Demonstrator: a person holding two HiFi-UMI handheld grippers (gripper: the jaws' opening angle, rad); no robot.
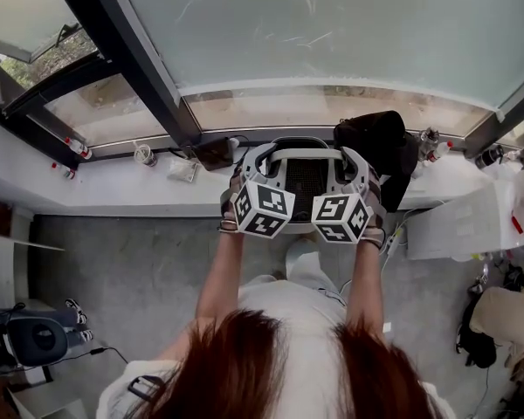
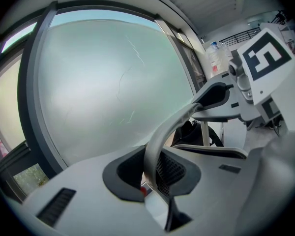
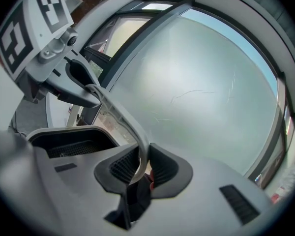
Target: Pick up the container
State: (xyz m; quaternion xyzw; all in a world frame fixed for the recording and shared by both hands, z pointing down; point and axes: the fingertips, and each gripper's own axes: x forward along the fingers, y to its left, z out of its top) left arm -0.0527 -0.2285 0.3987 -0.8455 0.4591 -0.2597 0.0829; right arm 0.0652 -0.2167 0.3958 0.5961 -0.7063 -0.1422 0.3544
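Nearest the camera, two bare forearms (image 1: pixel 220 278) reach forward from the person, each ending in a gripper that carries a marker cube (image 1: pixel 262 209). The left gripper (image 1: pixel 247 166) and the right gripper (image 1: pixel 355 166) hold the container (image 1: pixel 304 154) between them, one at each side. It is a pale grey tub with a dark mesh floor (image 1: pixel 307 183), and it is held over the middle stretch of the window ledge (image 1: pixel 113 190); whether it touches the ledge cannot be told.

In the left gripper view, the left gripper (image 2: pixel 155 175) has its dark pads pressed on the container's thin curved rim (image 2: pixel 160 132), which runs up and away to the other gripper. In the right gripper view, the right gripper (image 3: pixel 141 169) clamps the same rim (image 3: pixel 132 132) in the same way, pads on both faces.

On the ledge beyond, a black bag (image 1: pixel 380 142) sits just right of the container, against the window frame. A small cup (image 1: pixel 144 154) stands well to the left. Behind everything is the large frosted window pane (image 1: pixel 332 33).
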